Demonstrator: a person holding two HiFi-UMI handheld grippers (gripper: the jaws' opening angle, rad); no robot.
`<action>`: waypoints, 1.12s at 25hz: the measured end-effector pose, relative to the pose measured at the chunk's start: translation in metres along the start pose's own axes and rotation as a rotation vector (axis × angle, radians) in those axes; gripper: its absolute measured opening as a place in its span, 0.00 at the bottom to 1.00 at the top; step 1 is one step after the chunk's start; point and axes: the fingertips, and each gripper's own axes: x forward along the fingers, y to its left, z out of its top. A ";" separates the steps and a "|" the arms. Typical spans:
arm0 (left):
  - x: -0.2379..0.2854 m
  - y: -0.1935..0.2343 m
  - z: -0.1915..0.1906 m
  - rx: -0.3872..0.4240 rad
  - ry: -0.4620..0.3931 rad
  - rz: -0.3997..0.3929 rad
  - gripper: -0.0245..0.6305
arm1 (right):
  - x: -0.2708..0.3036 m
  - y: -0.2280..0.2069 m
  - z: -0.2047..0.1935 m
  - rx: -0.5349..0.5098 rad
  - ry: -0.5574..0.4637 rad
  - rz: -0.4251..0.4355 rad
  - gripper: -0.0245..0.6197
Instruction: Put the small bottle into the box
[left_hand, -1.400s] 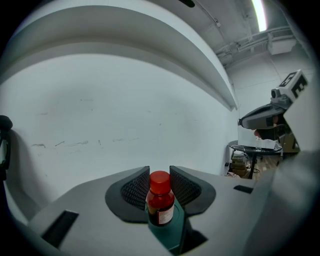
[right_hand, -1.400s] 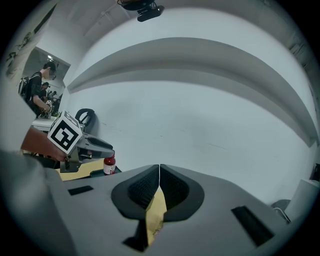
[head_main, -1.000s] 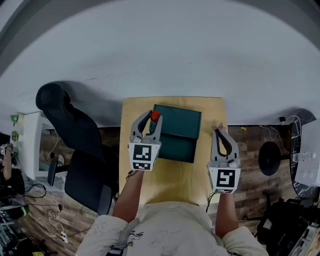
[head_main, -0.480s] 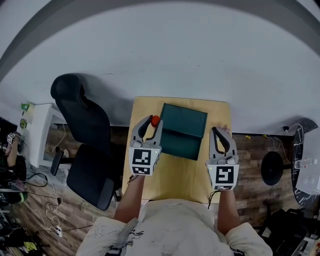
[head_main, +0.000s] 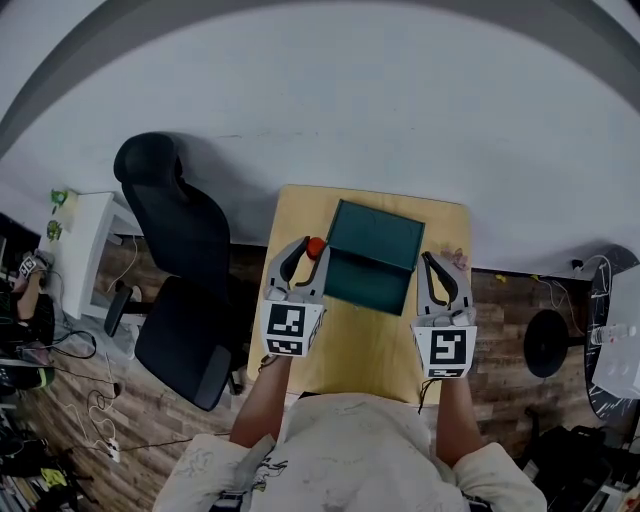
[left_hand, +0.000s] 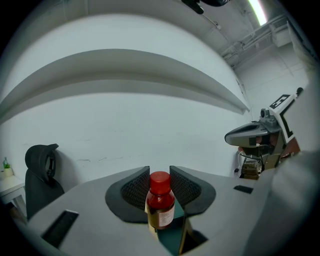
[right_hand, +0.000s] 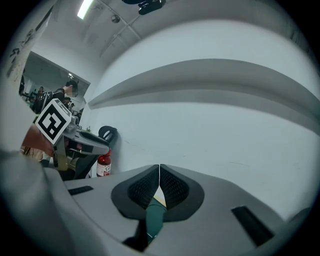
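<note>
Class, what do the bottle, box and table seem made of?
Bottle: glossy, see-through reddish-brown, so glass or plastic; red cap looks plastic. Box: matte dark green, sharp folded edges, probably card. Table: pale yellowish, smooth top, likely wood or laminate.

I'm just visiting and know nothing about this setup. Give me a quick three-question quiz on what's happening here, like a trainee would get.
1. What is the left hand-held gripper holding? A) a pen B) a small red-capped bottle C) a cup
2. True or false: the bottle already lies inside the green box.
3. Fill in: the jaws of the right hand-held gripper are ___.
Key: 1 B; 2 false; 3 shut.
</note>
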 end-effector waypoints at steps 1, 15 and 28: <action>-0.001 0.001 -0.001 0.000 0.002 0.001 0.23 | 0.000 0.001 0.000 -0.001 0.001 0.001 0.07; 0.006 -0.001 -0.023 0.003 0.043 -0.029 0.23 | 0.003 0.009 -0.014 0.019 0.037 -0.011 0.07; 0.026 -0.033 -0.065 -0.014 0.118 -0.136 0.23 | -0.004 0.017 -0.048 0.088 0.092 -0.031 0.07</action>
